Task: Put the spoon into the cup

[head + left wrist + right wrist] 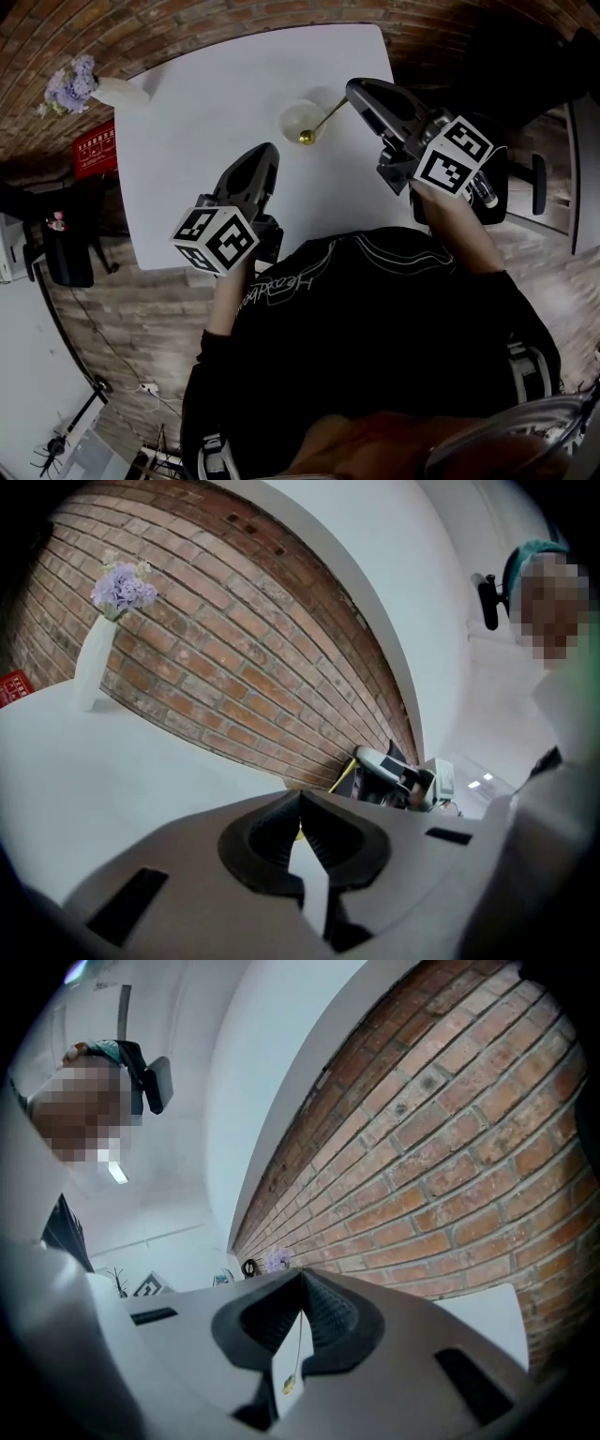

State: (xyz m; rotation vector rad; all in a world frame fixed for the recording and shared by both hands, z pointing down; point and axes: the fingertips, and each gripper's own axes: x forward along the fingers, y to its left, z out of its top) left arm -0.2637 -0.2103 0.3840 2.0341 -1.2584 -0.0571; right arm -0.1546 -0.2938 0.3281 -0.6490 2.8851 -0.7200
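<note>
A pale cup (300, 117) stands on the white table (206, 103), towards its far right. A thin gold spoon (323, 120) slants from the cup's near rim up to my right gripper (352, 90), which is shut on the end of its handle. The spoon's bowl (307, 138) sits at the cup's near edge; whether it is inside I cannot tell. In the right gripper view the spoon (289, 1382) hangs below the closed right gripper (302, 1275). My left gripper (267, 150) hovers over the table just left of the cup, jaws together and holding nothing; its own view shows the left gripper (300, 795) closed.
A white vase with purple flowers (94, 89) stands at the table's far left corner, also the vase (94, 663). A red sign (94, 148) and a dark chair (66, 248) lie left of the table. A brick wall (234, 639) is behind.
</note>
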